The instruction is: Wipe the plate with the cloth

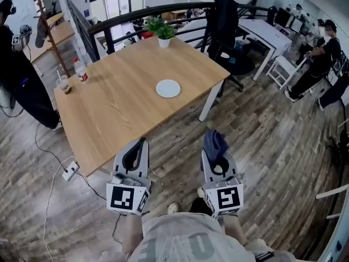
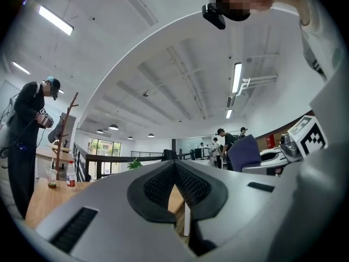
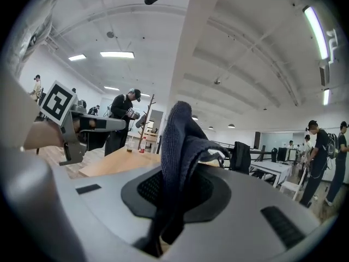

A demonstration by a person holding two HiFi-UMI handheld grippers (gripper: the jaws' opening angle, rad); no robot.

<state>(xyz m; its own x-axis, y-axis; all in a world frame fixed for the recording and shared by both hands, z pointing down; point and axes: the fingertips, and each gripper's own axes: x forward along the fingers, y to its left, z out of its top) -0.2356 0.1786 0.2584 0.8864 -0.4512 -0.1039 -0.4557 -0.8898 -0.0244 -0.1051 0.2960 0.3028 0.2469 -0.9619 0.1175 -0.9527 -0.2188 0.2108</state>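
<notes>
Left tongs (image 2: 174, 172): clenched, the two dark pads meet with nothing between them; in the head view they sit low and left of centre (image 1: 136, 150), over the floor just short of the bench's near edge.
Right tongs (image 3: 175, 189): closed on the cloth; in the head view they sit low and right of centre (image 1: 216, 162), beside the left tongs and apart from them.
Cloth (image 3: 180, 138): dark blue, pinched between the right tongs' pads, standing up out of them in folds with its top flopped over; in the head view it is a dark bunch (image 1: 214, 144) at the tongs' tip, over the floor, well apart from the plate.
Marker cubes: one on each tool, at the bottom of the head view, left (image 1: 128, 198) and right (image 1: 229, 197).
Plate (image 1: 168, 88): white, round, lying flat on the bench right of its middle, above both tongs in the frame.
Bench (image 1: 120, 113): pale wood with white legs, set at a slant across the upper middle of the frame.
Potted plant (image 1: 162, 31): green, in a white pot, at the bench's far corner.
Bottle (image 1: 80, 70) and cup (image 1: 65, 84): near each other at the bench's left edge.
Floor (image 1: 262, 141): dark wood planks; a white power strip (image 1: 69, 171) lies at lower left.
Bystanders: one in dark clothes at the left edge (image 1: 16, 75), another at upper right (image 1: 322, 53).
</notes>
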